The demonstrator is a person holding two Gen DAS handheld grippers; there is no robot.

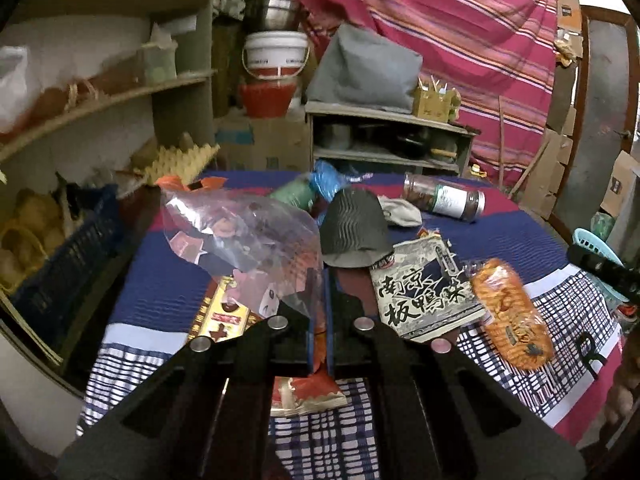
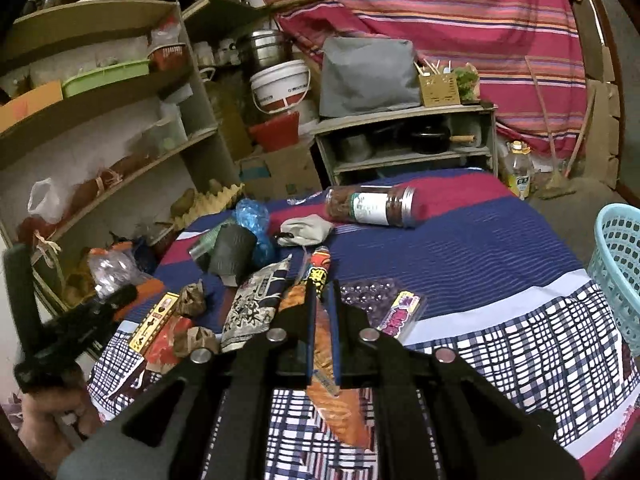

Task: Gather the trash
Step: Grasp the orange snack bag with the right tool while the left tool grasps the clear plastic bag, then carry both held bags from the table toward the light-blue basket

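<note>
We see the right gripper (image 1: 600, 270) cut off at the frame's right edge, jaws unreadable. The clear plastic bag (image 1: 244, 240) hides part of the yellow box (image 1: 218, 316). The turquoise basket (image 2: 618, 276) runs off the right edge. The jar (image 2: 370, 206) label is too small to read.

The right gripper (image 2: 323, 300) has its 2 fingers (image 2: 310, 320) closed on an orange snack packet (image 2: 340, 408) above the desk (image 2: 500, 320) (striped and checked cloth). A purple wrapper (image 2: 400, 314) lies just beside it, and a turquoise basket (image 2: 618, 272) stands at the right edge.
</note>
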